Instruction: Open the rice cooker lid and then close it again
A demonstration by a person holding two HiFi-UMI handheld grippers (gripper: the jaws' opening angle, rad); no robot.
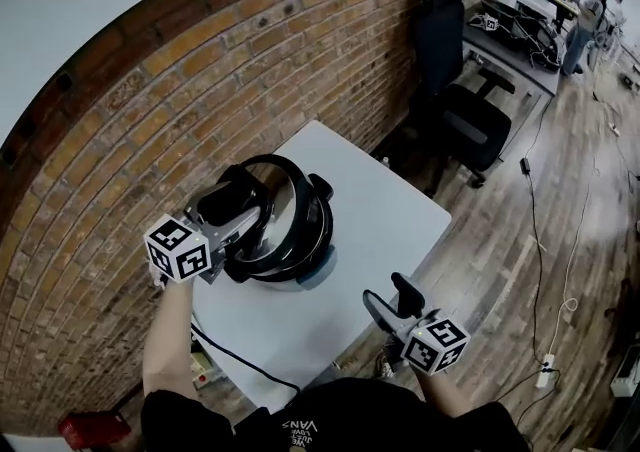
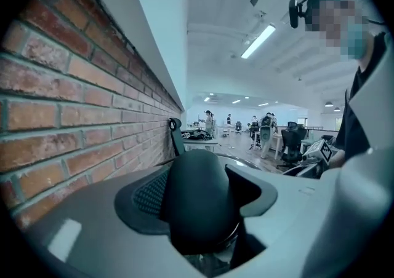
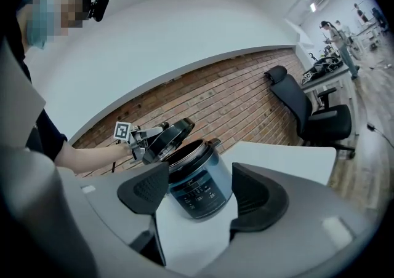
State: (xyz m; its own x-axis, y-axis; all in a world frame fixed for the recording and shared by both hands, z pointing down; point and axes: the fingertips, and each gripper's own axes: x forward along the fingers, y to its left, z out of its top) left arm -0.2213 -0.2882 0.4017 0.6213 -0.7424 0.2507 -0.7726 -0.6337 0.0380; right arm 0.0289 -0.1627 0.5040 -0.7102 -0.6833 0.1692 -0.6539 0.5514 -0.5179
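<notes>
The rice cooker (image 1: 305,265) stands on a white table (image 1: 380,210) by the brick wall, its pot open at the top. Its round lid (image 1: 285,210) is tilted up on the wall side. My left gripper (image 1: 238,208) is shut on the lid's black handle (image 2: 196,200), which fills the gap between its pads. The right gripper view shows the cooker (image 3: 203,169) with its dark control panel, the raised lid (image 3: 166,137) and the left gripper (image 3: 146,139) on it. My right gripper (image 1: 388,296) hangs open over the table's near edge, with nothing between its fingers (image 3: 143,187).
A brick wall (image 1: 180,100) runs along the table's far side. A black office chair (image 1: 455,90) stands beyond the table's right end. A black cable (image 1: 240,360) crosses the near left part of the table. Cords and a power strip (image 1: 546,370) lie on the wooden floor.
</notes>
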